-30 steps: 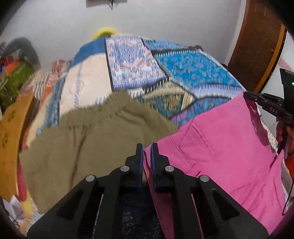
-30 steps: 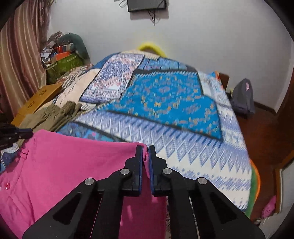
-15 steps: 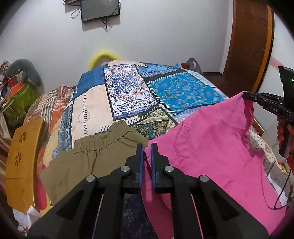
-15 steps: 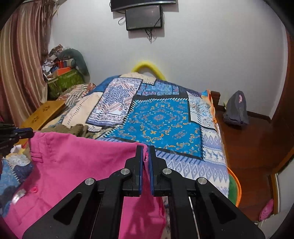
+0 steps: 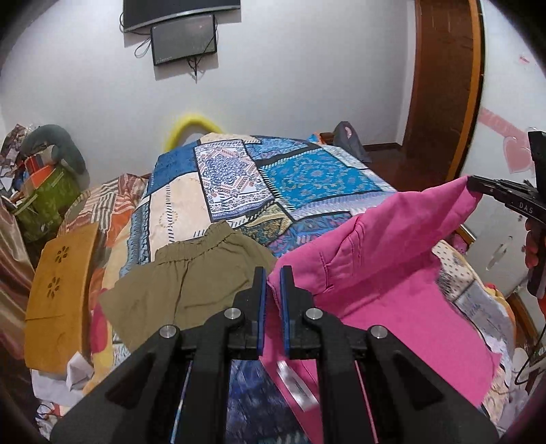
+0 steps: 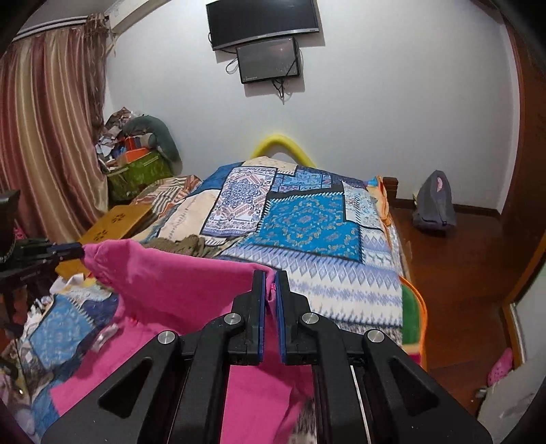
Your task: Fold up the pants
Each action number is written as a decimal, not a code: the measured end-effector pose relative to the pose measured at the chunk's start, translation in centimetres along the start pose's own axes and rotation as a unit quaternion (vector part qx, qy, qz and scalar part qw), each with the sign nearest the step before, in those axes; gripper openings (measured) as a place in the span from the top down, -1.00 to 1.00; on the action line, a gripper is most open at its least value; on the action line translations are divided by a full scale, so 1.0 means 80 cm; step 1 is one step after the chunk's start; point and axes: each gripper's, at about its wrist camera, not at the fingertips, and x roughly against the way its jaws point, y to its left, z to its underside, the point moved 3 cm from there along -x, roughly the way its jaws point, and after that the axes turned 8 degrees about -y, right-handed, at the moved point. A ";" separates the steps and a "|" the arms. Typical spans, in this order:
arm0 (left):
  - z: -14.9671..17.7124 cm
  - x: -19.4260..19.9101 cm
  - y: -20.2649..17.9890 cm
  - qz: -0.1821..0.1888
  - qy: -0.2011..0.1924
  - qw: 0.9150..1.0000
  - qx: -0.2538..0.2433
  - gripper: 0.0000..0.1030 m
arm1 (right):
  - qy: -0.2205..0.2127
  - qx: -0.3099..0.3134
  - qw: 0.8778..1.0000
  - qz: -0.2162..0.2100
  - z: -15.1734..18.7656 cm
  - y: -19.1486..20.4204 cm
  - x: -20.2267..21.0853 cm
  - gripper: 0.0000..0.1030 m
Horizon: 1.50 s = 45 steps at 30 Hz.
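While each clenched tool, left tool and right tool, grips a waistband corner, the pink pants hang above the bed's near edge.

A lived-in home bedroom: a bed under a patchwork bedspread fills the centre, a wall-mounted television hangs at 12 o'clock, striped curtains at 9 o'clock, a wooden door at 2 o'clock.

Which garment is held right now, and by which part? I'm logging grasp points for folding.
The pink pants: the left tongs and the right tongs each pinch one top corner of its upper edge, holding it stretched above the bed.
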 end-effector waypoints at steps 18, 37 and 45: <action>0.114 0.123 -0.056 0.050 0.022 0.998 -0.007 0.87 | 0.034 -0.027 0.999 -0.020 0.092 0.048 0.107 0.90; 0.209 0.145 -0.089 0.057 0.064 0.996 0.005 0.87 | 0.089 -0.089 0.992 0.004 0.202 0.058 0.142 0.90; 0.223 0.145 -0.094 0.057 0.076 0.996 0.004 0.86 | 0.117 -0.082 0.989 0.026 0.228 0.059 0.139 0.89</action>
